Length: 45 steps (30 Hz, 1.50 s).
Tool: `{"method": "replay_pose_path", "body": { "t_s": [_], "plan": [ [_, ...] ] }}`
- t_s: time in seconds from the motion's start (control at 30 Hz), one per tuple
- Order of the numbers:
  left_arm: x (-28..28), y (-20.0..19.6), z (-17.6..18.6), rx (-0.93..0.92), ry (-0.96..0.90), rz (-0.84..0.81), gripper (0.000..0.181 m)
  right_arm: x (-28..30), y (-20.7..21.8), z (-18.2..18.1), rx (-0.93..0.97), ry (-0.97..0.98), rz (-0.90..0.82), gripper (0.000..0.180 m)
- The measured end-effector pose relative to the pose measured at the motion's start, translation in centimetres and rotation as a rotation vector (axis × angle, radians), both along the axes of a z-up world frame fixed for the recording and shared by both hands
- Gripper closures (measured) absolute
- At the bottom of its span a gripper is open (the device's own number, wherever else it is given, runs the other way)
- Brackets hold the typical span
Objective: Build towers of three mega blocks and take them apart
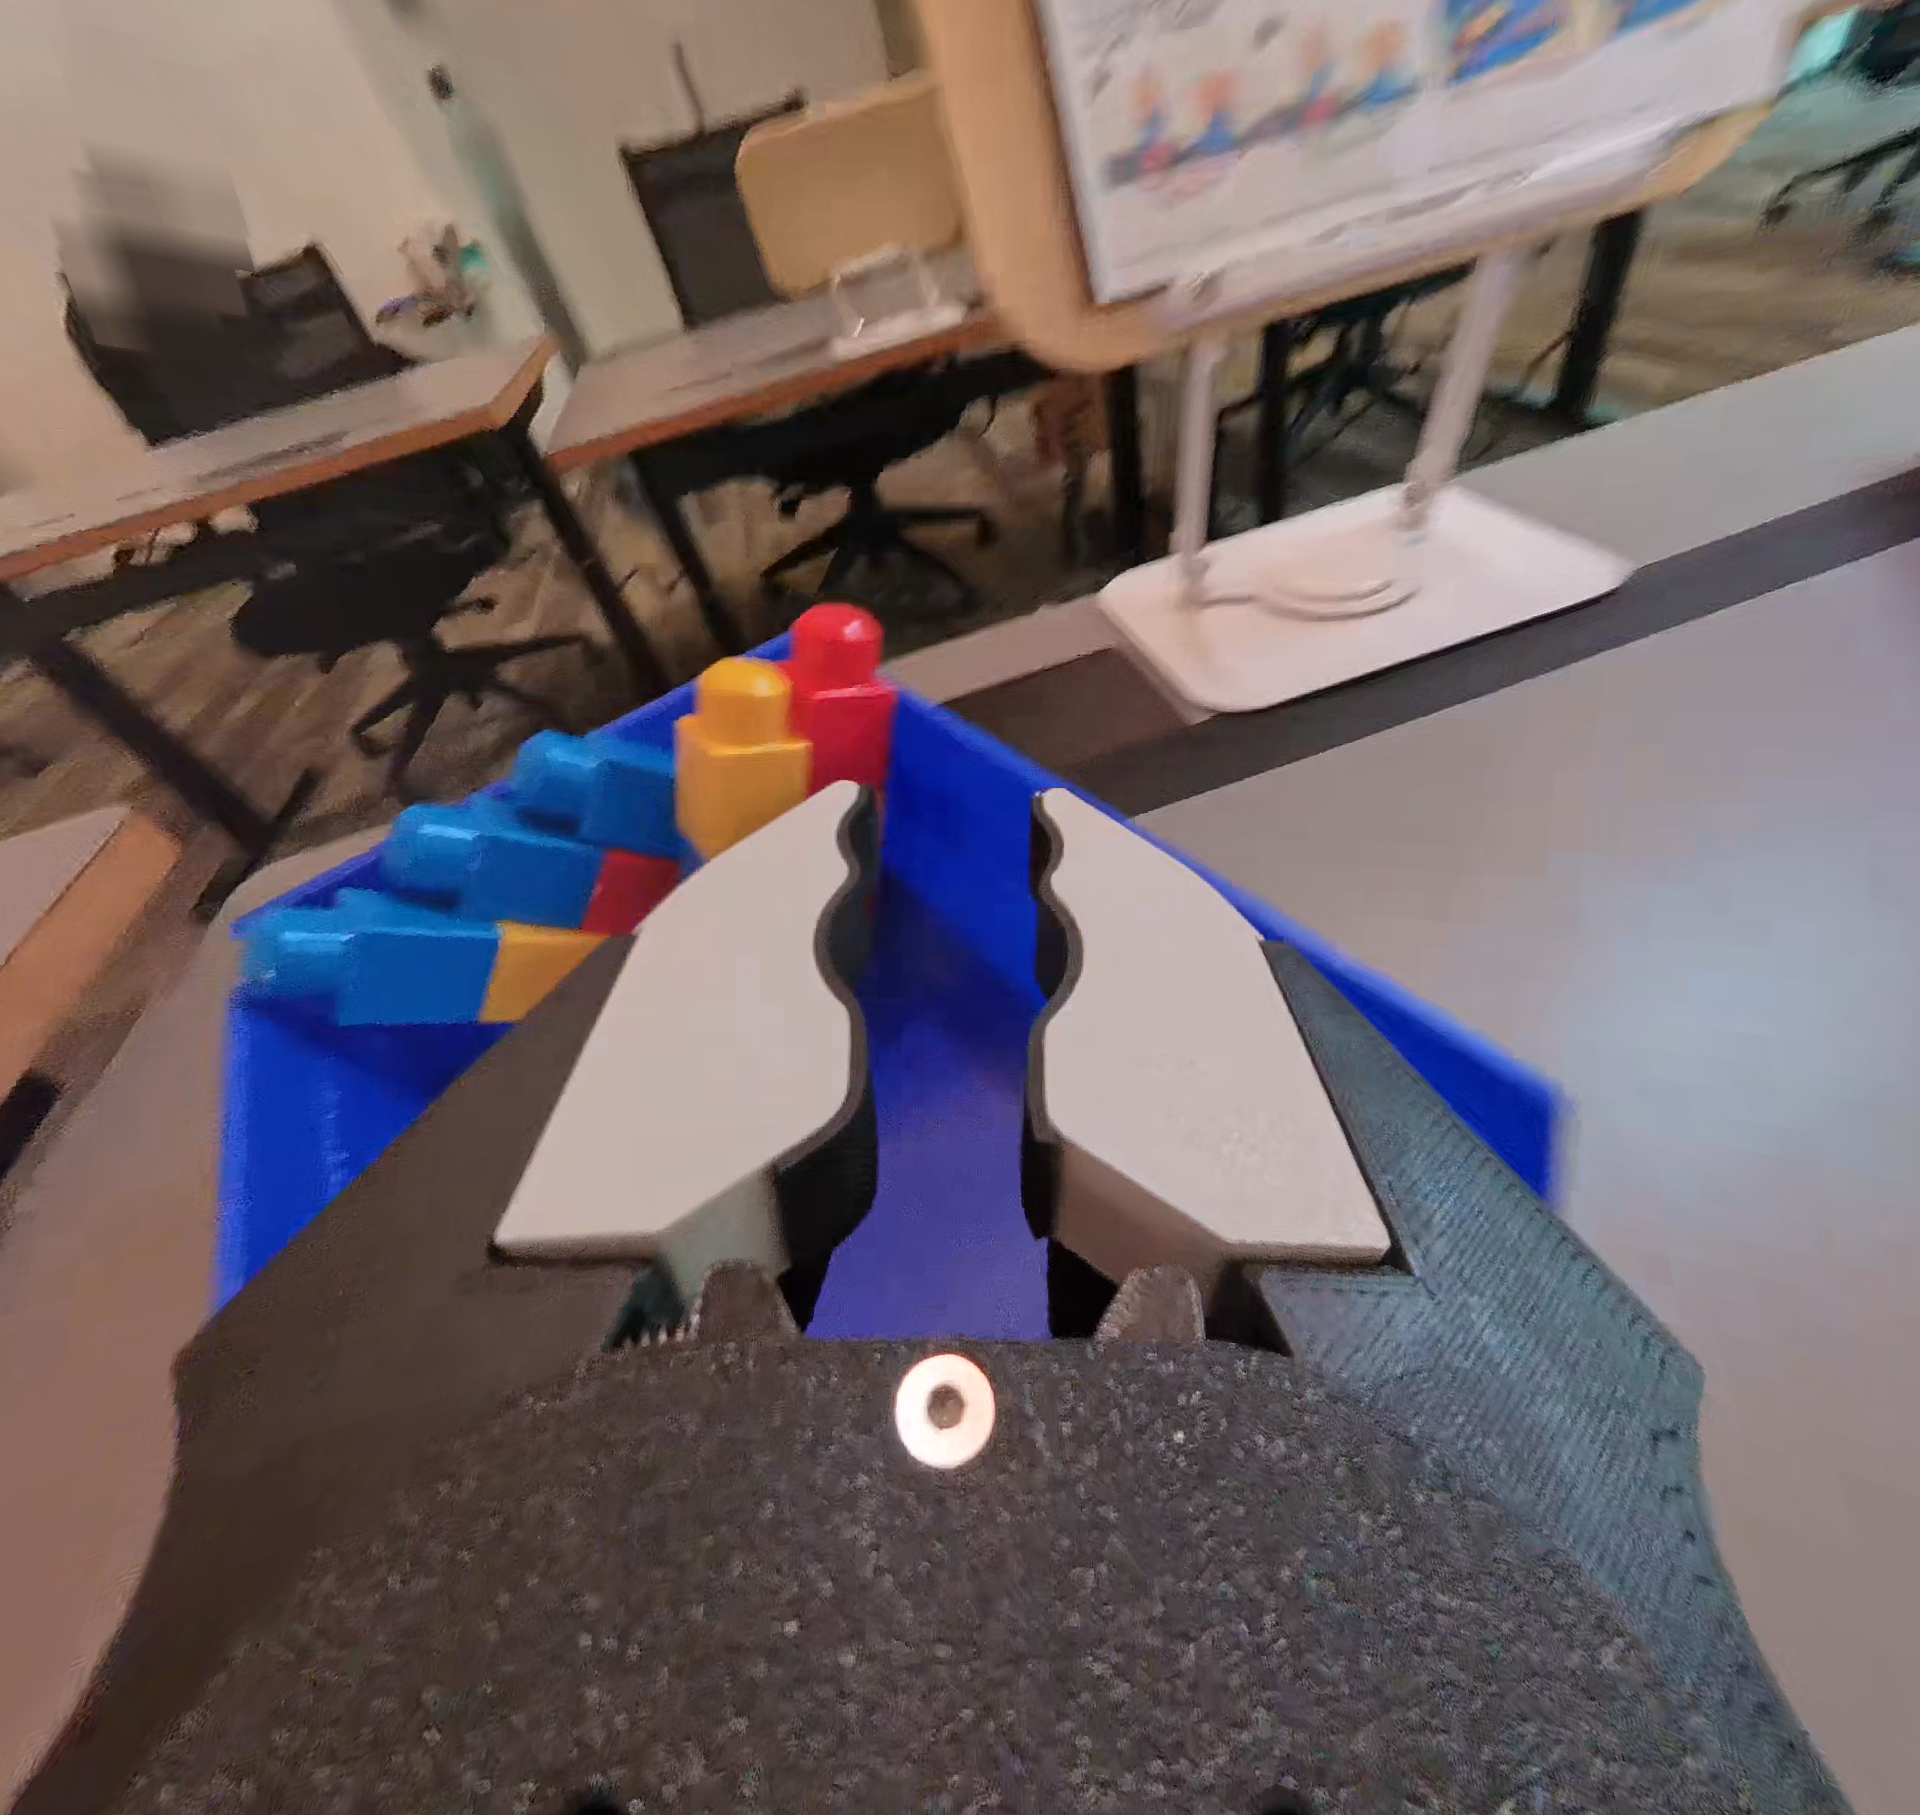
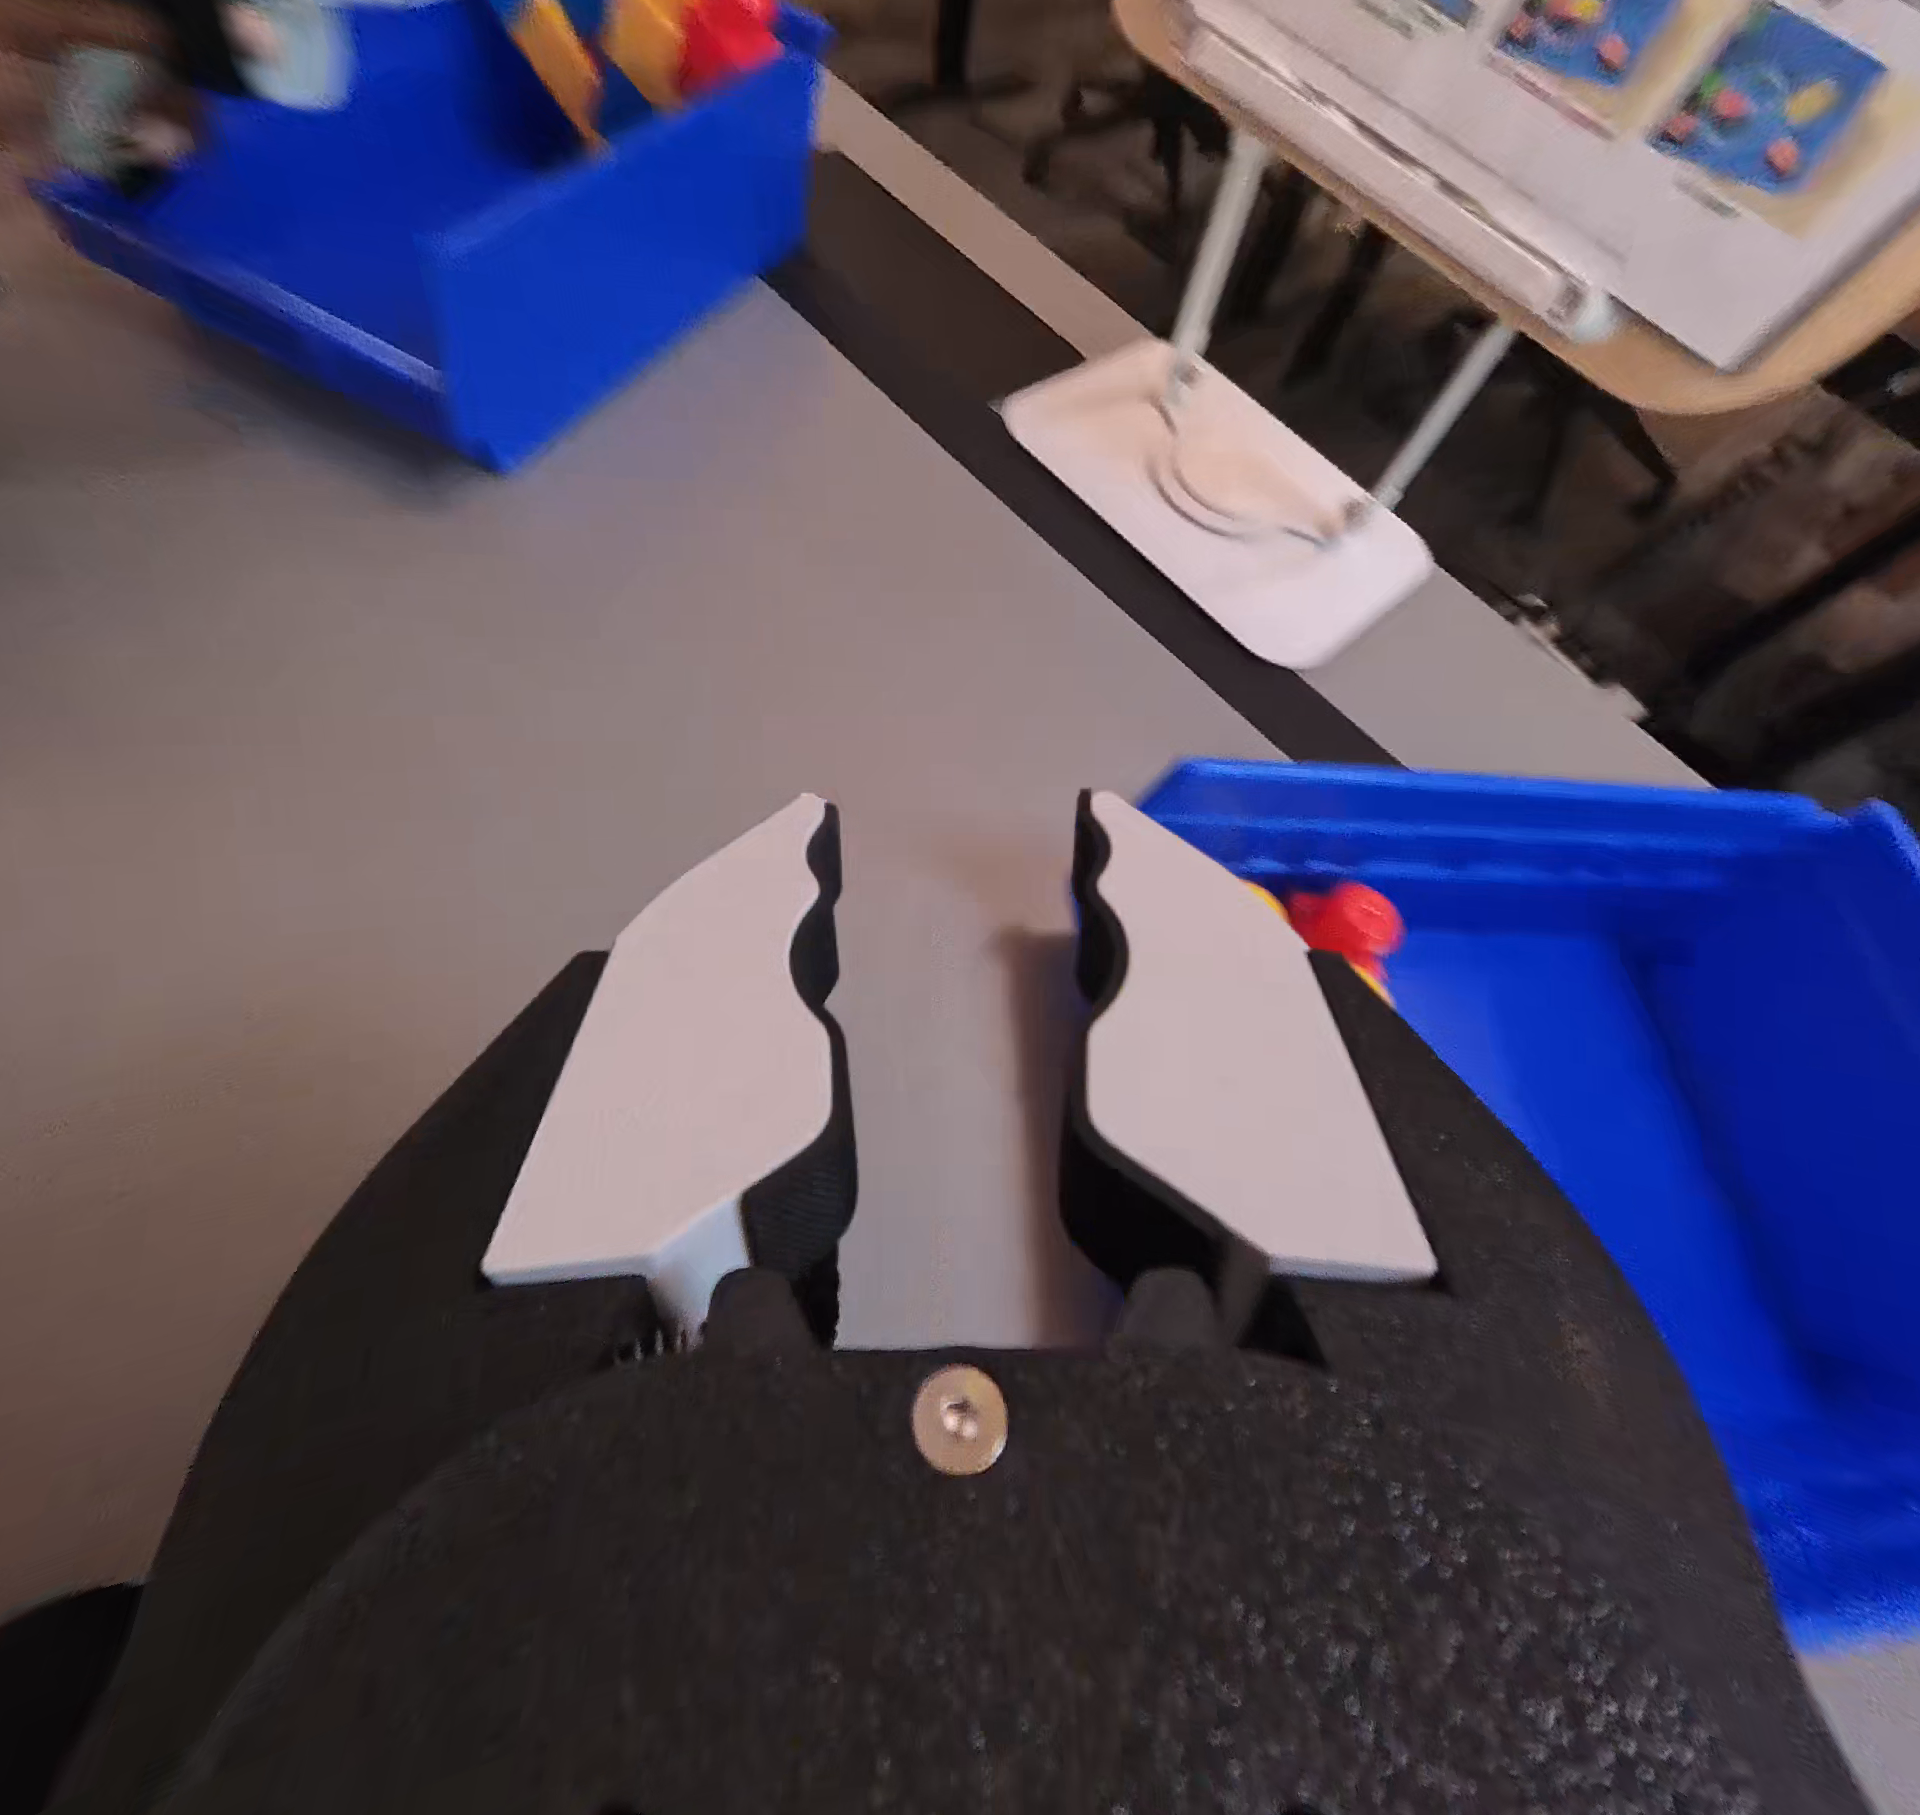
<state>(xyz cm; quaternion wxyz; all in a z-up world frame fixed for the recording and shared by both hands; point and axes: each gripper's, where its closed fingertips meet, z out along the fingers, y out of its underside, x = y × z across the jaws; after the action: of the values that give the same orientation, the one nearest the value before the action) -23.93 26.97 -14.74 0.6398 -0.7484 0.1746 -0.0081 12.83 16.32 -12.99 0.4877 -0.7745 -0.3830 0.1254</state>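
Grey-padded and black-bodied, the left gripper (image 1: 951, 809) pointed into a blue bin (image 1: 966, 851), its jaws a moderate gap apart and holding nothing. Inside that bin, ahead and to the left of its fingertips, three towers leaned over in a row, each topped by a blue block (image 1: 416, 965); two showed a yellow block beneath and one a red. Two more blocks stood upright at the bin's far corner: a yellow block (image 1: 743, 757) just beside the left fingertip and a red block (image 1: 842, 695) behind it.

From the right wrist view, the right gripper (image 2: 956, 820) hovered level over the bare grey surface (image 2: 364, 726), jaws parted and empty. A second blue bin (image 2: 1558, 1038) lay just to its right, with a red block (image 2: 1345, 918) visible past the right finger. The first bin (image 2: 582, 238) sat well away at upper left. A white document stand (image 2: 1226, 508) stood near the surface's far edge.
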Motion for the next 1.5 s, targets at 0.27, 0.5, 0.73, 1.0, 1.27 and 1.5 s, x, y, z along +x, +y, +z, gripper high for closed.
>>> {"method": "replay_pose_path", "body": {
  "t_s": [0.27,0.5,0.73,1.0,1.27,1.5],
  "plan": [
    [-5.5,8.0,-5.4,-0.268,0.293,0.130,0.128,-7.9,-5.3,-2.6,-0.014,0.136,0.175,0.137],
    [-5.7,11.6,-7.1,-0.299,0.420,0.072,0.122,-9.2,-5.8,-5.0,-0.038,0.140,0.253,0.136],
    [-6.2,11.3,-6.8,-0.281,0.415,0.108,0.134,-9.6,-6.3,-6.1,-0.055,0.129,0.284,0.137],
    [-3.6,5.2,0.1,-0.087,0.405,0.142,0.135,-10.5,-6.7,-3.9,0.011,0.168,0.278,0.138],
    [13.1,-8.6,5.2,0.186,0.556,-0.272,0.135,-14.0,-7.0,2.1,0.168,0.195,0.245,0.134],
    [20.0,-14.7,1.0,0.326,0.843,-0.359,0.136,-16.4,-6.7,1.7,0.252,0.067,0.201,0.131]
  ]
}}
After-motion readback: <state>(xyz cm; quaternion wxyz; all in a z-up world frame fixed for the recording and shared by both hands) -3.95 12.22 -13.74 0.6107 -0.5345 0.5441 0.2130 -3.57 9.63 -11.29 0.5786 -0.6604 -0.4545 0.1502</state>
